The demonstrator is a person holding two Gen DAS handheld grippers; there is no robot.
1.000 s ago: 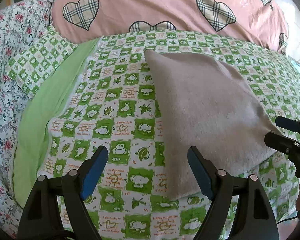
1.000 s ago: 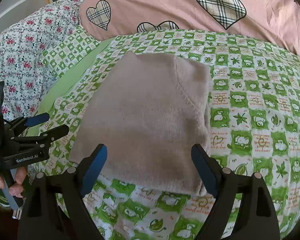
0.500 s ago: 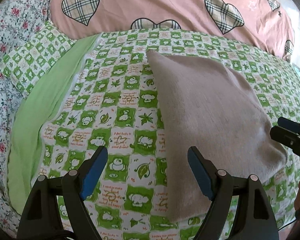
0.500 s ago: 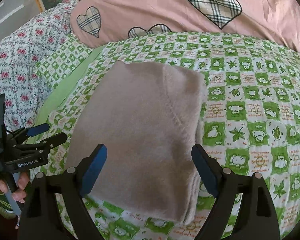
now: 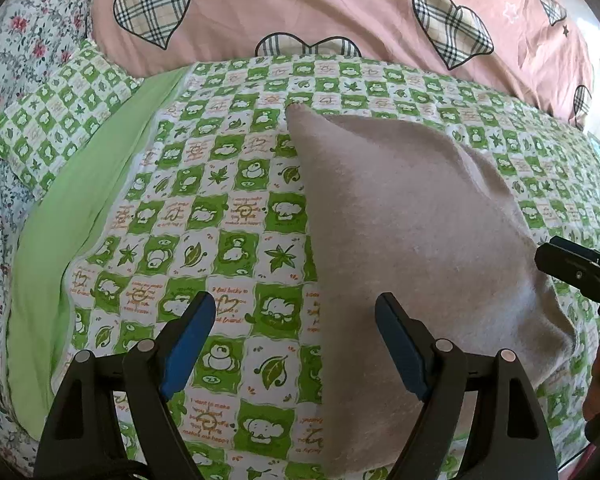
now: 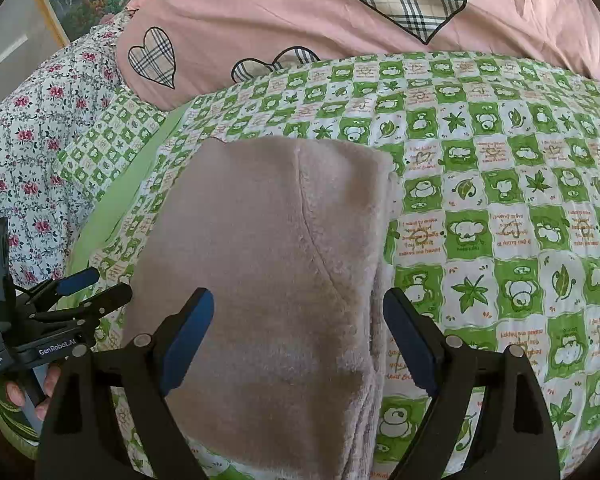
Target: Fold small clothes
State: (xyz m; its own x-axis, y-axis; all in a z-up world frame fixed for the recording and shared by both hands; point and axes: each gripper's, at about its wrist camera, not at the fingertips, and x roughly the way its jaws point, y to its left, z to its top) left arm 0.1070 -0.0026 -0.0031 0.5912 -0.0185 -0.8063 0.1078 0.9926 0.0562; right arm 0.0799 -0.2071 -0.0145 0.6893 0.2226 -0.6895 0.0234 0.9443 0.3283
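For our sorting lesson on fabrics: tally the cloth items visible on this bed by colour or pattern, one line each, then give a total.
Pinkish-beige folded garment: 1
Green-and-white checked quilt: 1
Pink bedding with plaid hearts: 1
White floral sheet: 1
Total: 4

The left gripper (image 5: pixel 295 346) is held pointing steeply downward, its jaws spread wide with nothing gripped. The right gripper (image 6: pixel 299 340) is likewise angled down, jaws wide apart and empty. Fingers (image 6: pixel 18 394) are seen wrapped around the left gripper's handle.
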